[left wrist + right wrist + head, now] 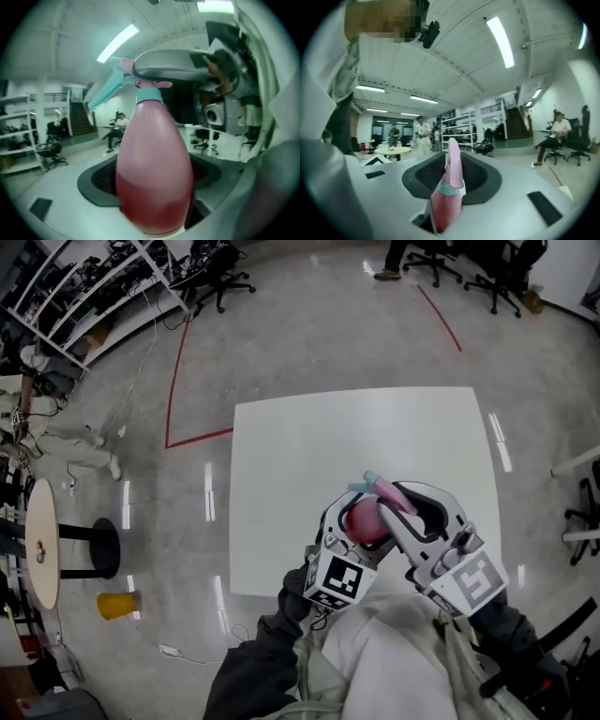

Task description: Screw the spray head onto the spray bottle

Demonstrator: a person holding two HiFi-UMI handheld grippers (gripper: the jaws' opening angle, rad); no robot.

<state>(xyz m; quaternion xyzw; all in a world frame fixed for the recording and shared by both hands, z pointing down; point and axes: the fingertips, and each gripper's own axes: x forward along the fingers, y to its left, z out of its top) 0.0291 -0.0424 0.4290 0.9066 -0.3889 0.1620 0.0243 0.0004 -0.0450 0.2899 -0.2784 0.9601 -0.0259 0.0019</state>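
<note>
A pink spray bottle (364, 519) hangs above the white table (300, 465), held near its front edge. My left gripper (349, 532) is shut on the bottle's wide body (152, 173), which fills the left gripper view. On the neck sits a teal collar (149, 95) with the pink and teal spray head (115, 79). My right gripper (405, 510) comes in from the right, shut on the spray head (452, 161), and one grey jaw of it lies over the head in the left gripper view. In the right gripper view the head stands upright between the jaws.
The table carries nothing else that I can see. On the floor to the left are a small round table (42, 542) and a yellow object (117, 604). Shelving (84, 287) and office chairs (220, 273) stand at the back. Red tape (178, 381) marks the floor.
</note>
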